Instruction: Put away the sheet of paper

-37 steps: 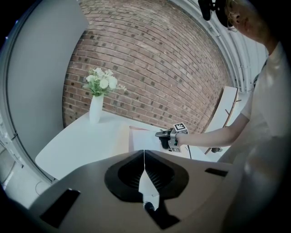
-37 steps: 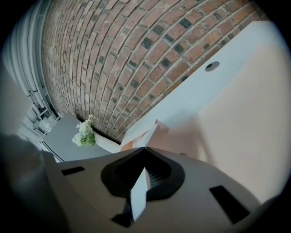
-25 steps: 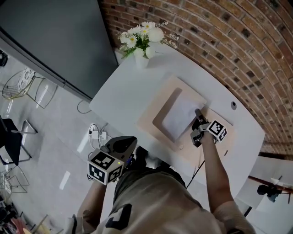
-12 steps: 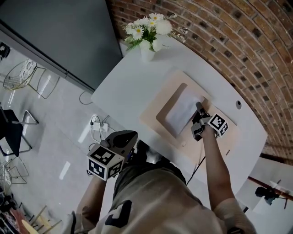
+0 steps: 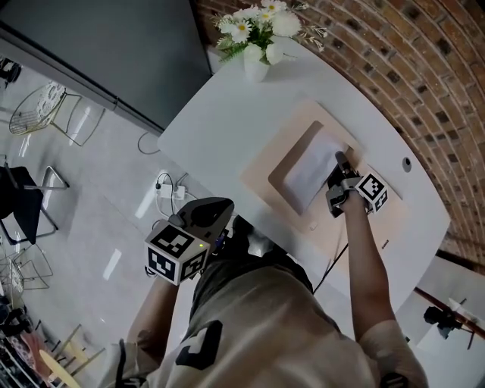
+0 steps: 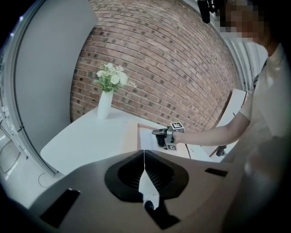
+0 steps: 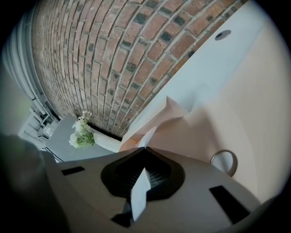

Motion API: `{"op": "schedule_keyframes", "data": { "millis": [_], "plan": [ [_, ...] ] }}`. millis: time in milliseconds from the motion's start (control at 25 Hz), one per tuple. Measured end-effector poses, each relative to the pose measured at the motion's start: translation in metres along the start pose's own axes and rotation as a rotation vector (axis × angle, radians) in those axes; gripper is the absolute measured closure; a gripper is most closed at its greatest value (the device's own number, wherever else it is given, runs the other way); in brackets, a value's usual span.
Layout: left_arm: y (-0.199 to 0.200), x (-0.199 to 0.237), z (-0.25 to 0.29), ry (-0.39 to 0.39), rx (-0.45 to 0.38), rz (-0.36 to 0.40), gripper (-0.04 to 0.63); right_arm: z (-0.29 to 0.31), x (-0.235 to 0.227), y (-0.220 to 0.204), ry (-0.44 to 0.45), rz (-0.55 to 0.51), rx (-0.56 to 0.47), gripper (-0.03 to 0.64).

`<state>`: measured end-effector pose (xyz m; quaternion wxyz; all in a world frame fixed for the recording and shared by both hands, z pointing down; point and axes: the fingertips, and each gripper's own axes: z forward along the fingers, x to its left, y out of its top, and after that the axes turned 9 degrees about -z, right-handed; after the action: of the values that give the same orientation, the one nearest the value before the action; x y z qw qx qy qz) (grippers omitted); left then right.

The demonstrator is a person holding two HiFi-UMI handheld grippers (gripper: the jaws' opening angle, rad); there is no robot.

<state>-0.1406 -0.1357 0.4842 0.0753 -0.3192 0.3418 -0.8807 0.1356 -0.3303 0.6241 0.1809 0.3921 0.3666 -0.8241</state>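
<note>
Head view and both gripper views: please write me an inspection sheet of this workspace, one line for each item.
Surface: white table with a beige mat on it.
Job's things: sheet of paper on the mat, near edge lifted.
Clutter: vase of flowers; metal ring.
Grippers: right gripper shut on the paper's edge; left gripper shut, empty, held off the table.
Cables: power strip with cables on the floor.
Surroundings: brick wall; chairs.

Head cam: we look steeply down at table point(image 5: 220, 129); left gripper view faces it from afar, right's v. close; all share flowers point(image 5: 258, 23).
</note>
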Motion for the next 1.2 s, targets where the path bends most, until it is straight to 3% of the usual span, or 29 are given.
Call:
{"op": "schedule_keyframes", "data": {
  "millis": [560, 1200],
  "plan": [
    [0.0007, -0.0054, 0.0064, -0.006, 0.014, -0.001, 0.577, 0.0031, -0.0014, 0.0023, 0.012, 0.046, -0.004, 0.594],
    [-0.0002, -0.0071, 0.0055, -0.002, 0.019, -0.006, 0.577, 0.0024, -0.0005, -0.0006, 0.005, 0.021, 0.005, 0.594]
  ]
}}
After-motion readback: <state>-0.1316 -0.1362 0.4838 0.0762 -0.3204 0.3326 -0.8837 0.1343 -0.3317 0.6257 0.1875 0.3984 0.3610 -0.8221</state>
